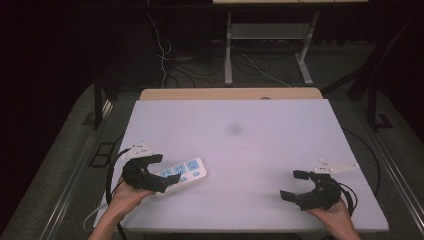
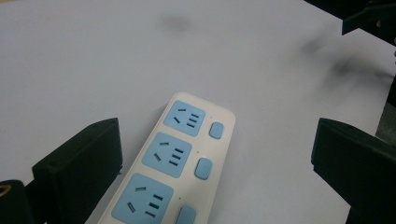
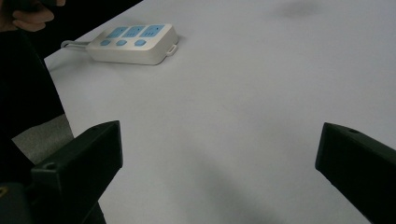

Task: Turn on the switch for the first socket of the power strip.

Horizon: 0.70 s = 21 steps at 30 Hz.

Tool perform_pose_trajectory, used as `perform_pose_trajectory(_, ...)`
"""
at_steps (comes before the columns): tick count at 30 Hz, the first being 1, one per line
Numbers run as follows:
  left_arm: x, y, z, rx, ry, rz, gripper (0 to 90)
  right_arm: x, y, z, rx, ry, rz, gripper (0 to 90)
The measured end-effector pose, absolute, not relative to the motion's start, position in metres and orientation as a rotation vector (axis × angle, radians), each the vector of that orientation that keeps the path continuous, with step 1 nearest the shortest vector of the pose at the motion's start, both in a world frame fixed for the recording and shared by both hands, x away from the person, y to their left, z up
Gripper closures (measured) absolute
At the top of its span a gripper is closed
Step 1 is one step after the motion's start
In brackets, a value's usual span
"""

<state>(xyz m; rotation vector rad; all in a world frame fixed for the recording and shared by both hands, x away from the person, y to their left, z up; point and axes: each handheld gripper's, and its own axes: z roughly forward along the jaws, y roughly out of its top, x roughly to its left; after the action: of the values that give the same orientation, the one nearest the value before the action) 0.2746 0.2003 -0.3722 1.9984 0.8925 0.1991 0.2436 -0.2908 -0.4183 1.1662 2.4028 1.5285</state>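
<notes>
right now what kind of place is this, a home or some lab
Most likely a lab or recording workspace, not a home: a bare white table holding a single white and blue power strip, loose cables on the floor, and metal-framed bench legs behind in a dark room.

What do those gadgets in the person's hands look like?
Each hand holds a black, angular gripper: the left gripper and the right gripper. Both end in two blocky black jaws and carry a pale three-cornered plate on top. Dark cables trail from them. The forearms are bare, with no sleeves visible.
</notes>
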Motion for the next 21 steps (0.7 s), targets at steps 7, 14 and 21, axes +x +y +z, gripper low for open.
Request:
perform_pose_trajectory(7,0.279,0.205,-0.377,2.024,0.904,0.191,1.1,0.244,-0.291,-0.419,1.166,2.411,1.521,0.3)
perform_pose_trajectory(14,0.281,0.207,-0.385,2.074,0.915,0.172,1.4,0.244,-0.289,-0.420,1.172,2.418,1.517,0.2)
perform_pose_trajectory(21,0.281,0.202,-0.390,2.161,0.893,0.152,1.7,0.244,-0.288,-0.421,1.165,2.428,1.510,0.3)
